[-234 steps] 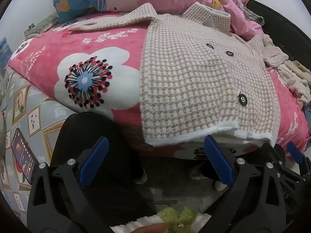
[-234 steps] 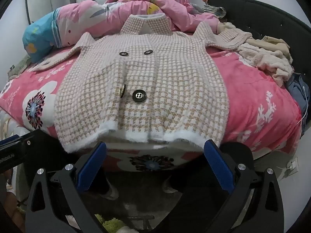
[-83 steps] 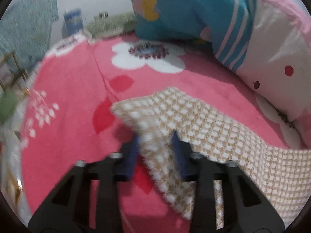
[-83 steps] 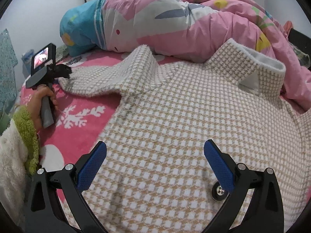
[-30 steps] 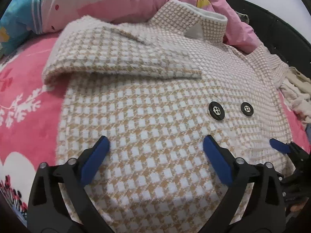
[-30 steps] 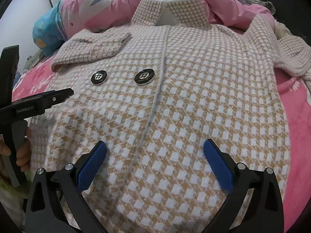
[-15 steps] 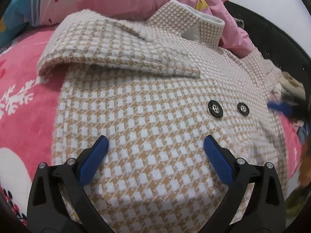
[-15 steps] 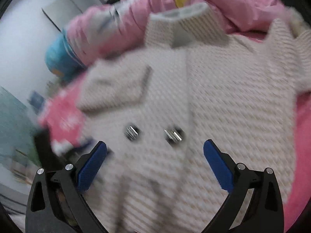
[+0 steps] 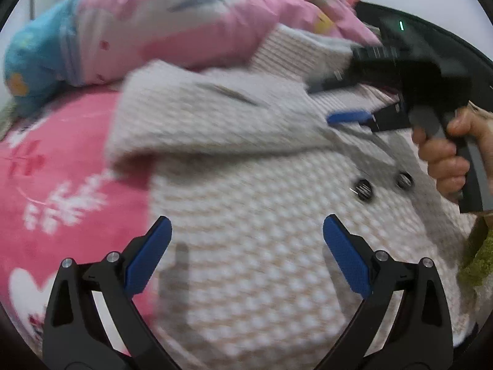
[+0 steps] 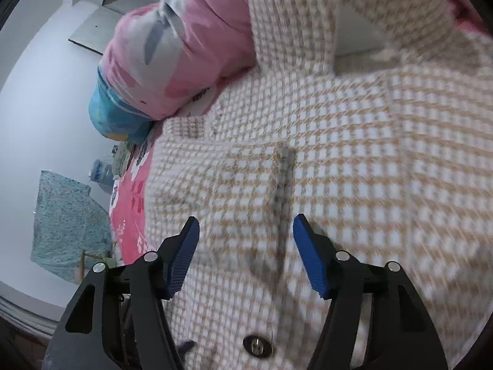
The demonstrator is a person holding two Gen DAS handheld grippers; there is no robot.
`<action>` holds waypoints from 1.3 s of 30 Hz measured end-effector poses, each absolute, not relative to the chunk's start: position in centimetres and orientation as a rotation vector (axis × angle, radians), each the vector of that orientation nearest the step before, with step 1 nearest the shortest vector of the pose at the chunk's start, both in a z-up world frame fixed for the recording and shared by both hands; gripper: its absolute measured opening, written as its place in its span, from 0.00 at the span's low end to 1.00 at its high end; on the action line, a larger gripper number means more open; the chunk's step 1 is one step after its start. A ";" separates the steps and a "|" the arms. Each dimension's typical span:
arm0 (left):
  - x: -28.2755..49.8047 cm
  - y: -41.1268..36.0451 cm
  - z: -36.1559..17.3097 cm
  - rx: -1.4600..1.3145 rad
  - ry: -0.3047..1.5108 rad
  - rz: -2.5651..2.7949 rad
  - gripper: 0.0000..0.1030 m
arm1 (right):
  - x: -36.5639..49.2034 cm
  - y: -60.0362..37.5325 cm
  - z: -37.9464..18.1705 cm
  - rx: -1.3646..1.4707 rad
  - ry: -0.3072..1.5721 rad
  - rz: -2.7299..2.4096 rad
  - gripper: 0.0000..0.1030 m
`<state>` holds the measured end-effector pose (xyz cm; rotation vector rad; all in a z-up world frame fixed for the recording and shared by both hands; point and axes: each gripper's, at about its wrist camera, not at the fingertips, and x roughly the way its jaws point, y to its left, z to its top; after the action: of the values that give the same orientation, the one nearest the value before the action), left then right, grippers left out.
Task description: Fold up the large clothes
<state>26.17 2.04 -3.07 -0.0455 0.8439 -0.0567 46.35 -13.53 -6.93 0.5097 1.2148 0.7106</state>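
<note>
left claw (image 9: 245,248): jaws wide apart, hovering over the coat front | right claw (image 10: 245,254): jaws partly apart, empty, over the folded sleeve (image 10: 222,169) end, contact unclear through blur | checked coat (image 9: 262,215): flat on the bed (image 9: 55,166), collar (image 10: 308,18) toward the far edge against the pink duvet (image 9: 185,21), one sleeve folded across the chest

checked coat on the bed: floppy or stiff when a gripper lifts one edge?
Probably floppy yet bulky: the coat drapes over the bed, and its folded sleeve keeps a rounded, thick edge. The fuzzy weave likely grips the pads, not slips.
</note>
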 end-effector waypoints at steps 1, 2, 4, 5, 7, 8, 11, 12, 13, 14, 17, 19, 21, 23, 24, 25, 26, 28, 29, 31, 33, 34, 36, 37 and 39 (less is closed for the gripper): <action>26.4 3.0 -2.8 -0.055 0.839 -0.027 0.92 | 46.7 -13.3 -7.3 0.510 1.227 0.711 0.52; 26.6 3.6 -2.7 -0.067 0.837 -0.011 0.92 | 46.9 -13.0 -7.5 0.506 1.237 0.717 0.46; 27.1 5.4 -2.6 -0.099 0.835 0.031 0.92 | 46.9 -12.2 -7.3 0.480 1.250 0.754 0.43; 27.4 6.2 -2.6 -0.103 0.837 0.053 0.92 | 46.7 -11.8 -7.1 0.463 1.251 0.775 0.41; 27.9 7.0 -2.9 -0.093 0.848 0.090 0.92 | 46.3 -11.0 -6.7 0.386 1.244 0.786 0.38; 28.1 7.3 -3.0 -0.088 0.853 0.104 0.92 | 46.1 -10.5 -6.7 0.340 1.245 0.772 0.34; 28.6 8.1 -3.7 -0.080 0.878 0.142 0.92 | 46.4 -9.7 -7.3 0.298 1.243 0.740 0.20; 28.7 8.1 -3.9 -0.072 0.884 0.150 0.92 | 46.3 -9.7 -7.0 0.298 1.229 0.739 0.14; 28.6 8.1 -4.1 -0.062 0.891 0.156 0.86 | 46.1 -9.6 -6.7 0.297 1.214 0.742 0.10; 28.8 8.0 -4.4 -0.056 0.900 0.161 0.76 | 45.8 -9.6 -5.8 0.284 1.179 0.747 0.09; 29.4 8.2 -4.9 -0.076 0.941 0.160 0.70 | 44.5 -11.0 -2.0 0.268 1.075 0.761 0.08; 29.6 8.3 -4.6 -0.082 0.941 0.166 0.68 | 43.5 -12.3 0.3 0.281 1.011 0.764 0.08; 29.8 8.1 -4.3 -0.074 0.932 0.165 0.66 | 43.1 -14.7 2.5 0.292 0.949 0.738 0.08; 30.1 7.8 -3.8 -0.047 0.920 0.173 0.66 | 43.1 -17.0 4.0 0.302 0.908 0.703 0.08; 30.3 7.6 -3.7 -0.037 0.918 0.175 0.66 | 42.9 -18.4 4.6 0.303 0.891 0.678 0.08; 30.4 7.5 -3.6 -0.023 0.916 0.181 0.66 | 42.8 -19.9 5.2 0.301 0.873 0.645 0.08; 30.6 7.4 -3.5 -0.009 0.914 0.186 0.66 | 42.6 -21.6 5.5 0.306 0.858 0.613 0.08; 30.9 7.2 -3.7 0.017 0.917 0.194 0.65 | 42.7 -24.6 5.6 0.333 0.851 0.565 0.08; 31.1 7.2 -3.9 0.031 0.921 0.199 0.64 | 42.6 -26.1 5.2 0.348 0.855 0.531 0.08; 31.5 7.2 -4.2 0.048 0.932 0.204 0.61 | 42.9 -28.0 4.0 0.368 0.877 0.485 0.08; 31.7 7.2 -4.4 0.054 0.939 0.209 0.61 | 43.1 -30.1 2.5 0.378 0.910 0.438 0.08; 31.8 7.2 -4.4 0.054 0.940 0.211 0.60 | 43.3 -30.6 1.7 0.382 0.923 0.422 0.08; 31.8 7.3 -4.4 0.055 0.939 0.216 0.60 | 43.3 -31.0 0.7 0.393 0.938 0.408 0.08; 31.8 7.3 -4.4 0.053 0.938 0.218 0.60 | 43.4 -31.9 0.3 0.399 0.938 0.408 0.08; 31.7 7.3 -4.4 0.056 0.937 0.221 0.60 | 43.6 -32.4 0.1 0.391 0.930 0.396 0.08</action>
<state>31.73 7.30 -4.38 0.0565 0.9374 0.2212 43.65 -32.41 0.07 0.3905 0.9300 0.3962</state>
